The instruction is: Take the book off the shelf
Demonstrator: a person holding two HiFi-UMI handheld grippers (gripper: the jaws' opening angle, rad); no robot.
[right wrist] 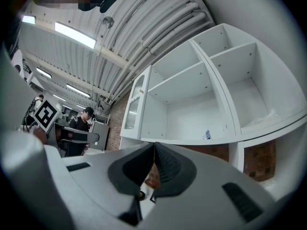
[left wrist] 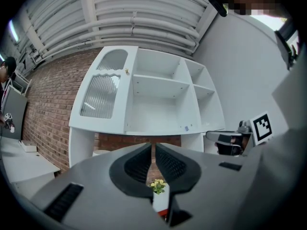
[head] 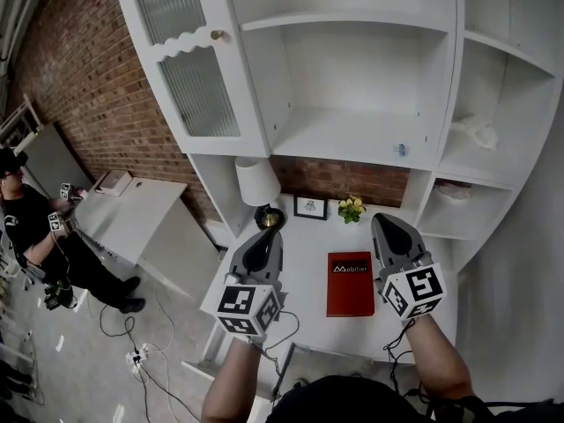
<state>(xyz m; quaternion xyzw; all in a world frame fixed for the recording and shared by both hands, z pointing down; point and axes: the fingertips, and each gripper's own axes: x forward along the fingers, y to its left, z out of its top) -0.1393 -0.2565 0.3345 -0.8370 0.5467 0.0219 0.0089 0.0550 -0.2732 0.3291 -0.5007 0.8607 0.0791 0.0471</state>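
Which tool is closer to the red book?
The right one. The right tool is just beside the red book, at its right edge. The left tool is farther off to its left, with bare desk between them.

One readable word: "Mobilier", on the red book (head: 351, 283).

The word stands in white letters on a dark band across the cover, at the end of the book that points to the back edge of the counter (head: 308, 324). The book lies flat near the front edge of the counter. The cubes on the left gripper (head: 264, 239) and the right gripper (head: 388, 223) carry black-and-white square markers, which are patterns and not letters. The small framed picture (head: 310, 206) at the back edge and the little tag (head: 401, 149) on the shelf above are too small to read.
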